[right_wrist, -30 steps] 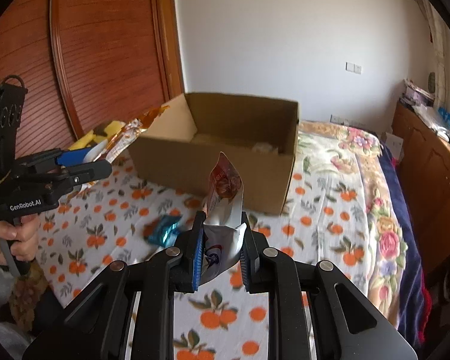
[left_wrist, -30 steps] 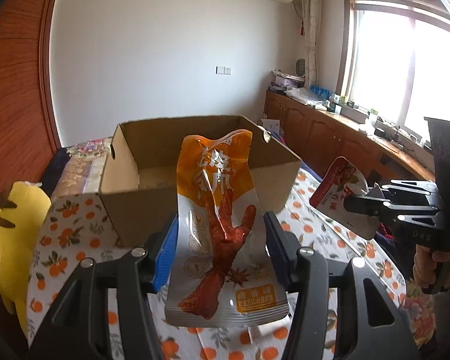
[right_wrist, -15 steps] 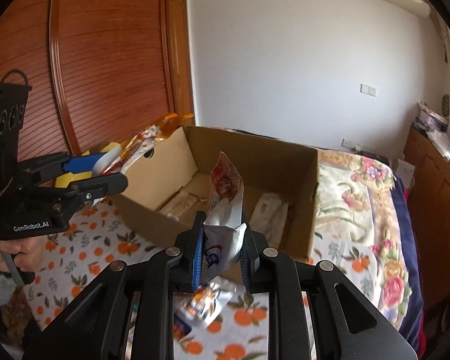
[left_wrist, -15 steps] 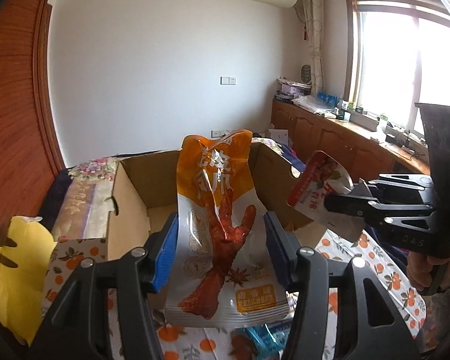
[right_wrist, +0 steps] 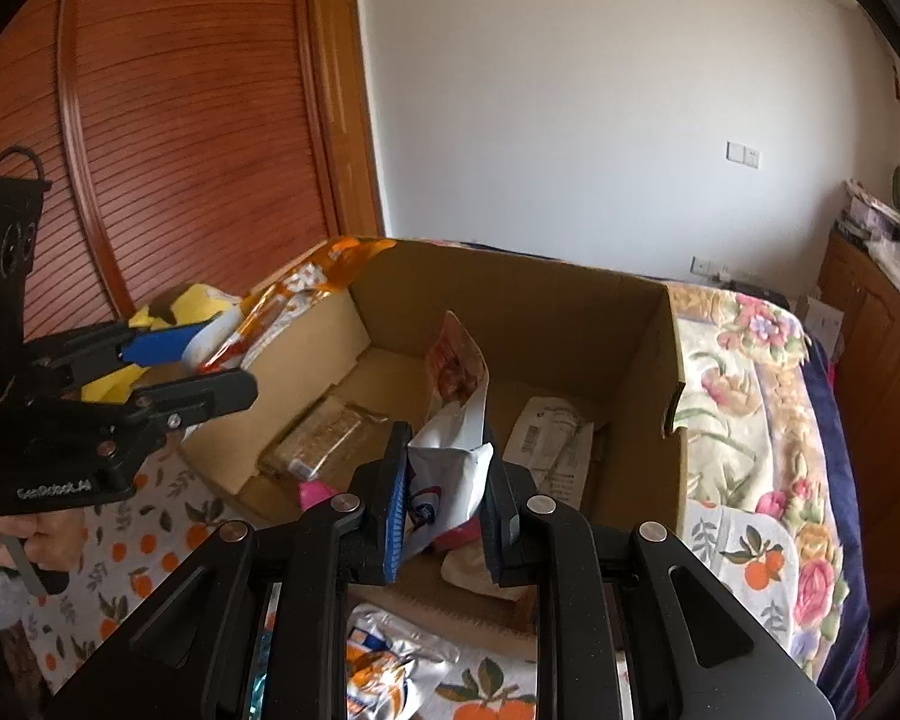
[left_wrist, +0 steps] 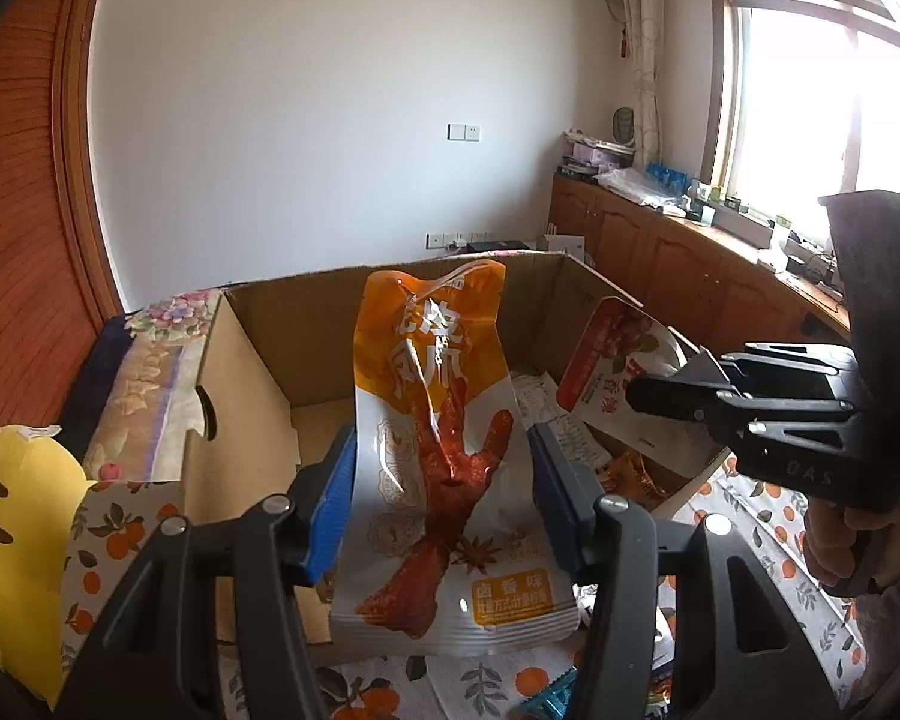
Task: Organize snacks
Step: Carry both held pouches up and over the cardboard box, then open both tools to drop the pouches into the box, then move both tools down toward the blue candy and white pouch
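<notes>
My left gripper (left_wrist: 441, 483) is shut on an orange and white chicken-foot snack pack (left_wrist: 444, 456), held upright above the near edge of an open cardboard box (left_wrist: 252, 360). My right gripper (right_wrist: 447, 498) is shut on a red and white snack pouch (right_wrist: 453, 414), held over the box (right_wrist: 570, 312). The right gripper also shows at the right of the left wrist view (left_wrist: 678, 399) with its pouch (left_wrist: 618, 360). The left gripper shows at the left of the right wrist view (right_wrist: 210, 372) with the orange pack (right_wrist: 306, 294). Several packets lie on the box floor (right_wrist: 324, 438).
The box stands on a bed with an orange-print sheet (right_wrist: 150, 546). Loose snack packets (right_wrist: 390, 660) lie on the sheet in front of the box. A yellow plush (left_wrist: 12, 540) is at the left. Wooden cabinets (left_wrist: 660, 258) line the right wall.
Both grippers have moved forward and up with their packs, from in front of the box to over its opening. The box inside now shows.
</notes>
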